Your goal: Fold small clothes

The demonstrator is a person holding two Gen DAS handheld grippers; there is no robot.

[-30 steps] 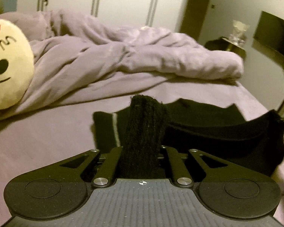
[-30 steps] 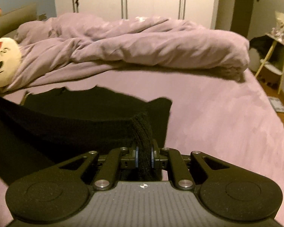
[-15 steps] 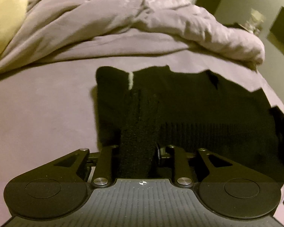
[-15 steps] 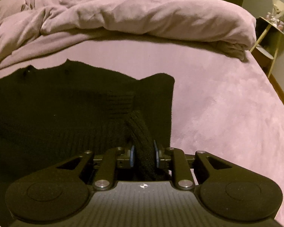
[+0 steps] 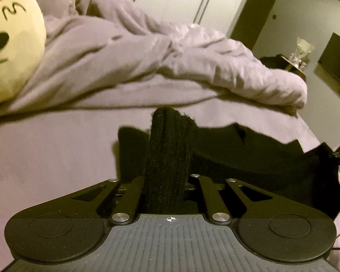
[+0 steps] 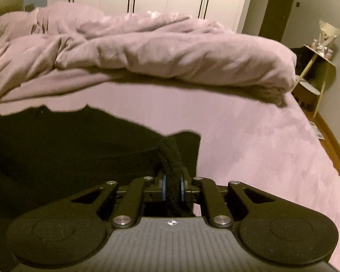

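Two claws (image 5: 167, 181) (image 6: 172, 187) — bunched black ribbed knit (image 5: 249, 158) between.

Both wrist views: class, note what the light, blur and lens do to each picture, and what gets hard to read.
Left wrist view: dim yellowish light, duvet and plush smeared by blur, black garment without detail, door frame bowed by the fisheye. Right wrist view: same dim cast, duvet soft, garment a flat dark mass, floor edge curved at right.
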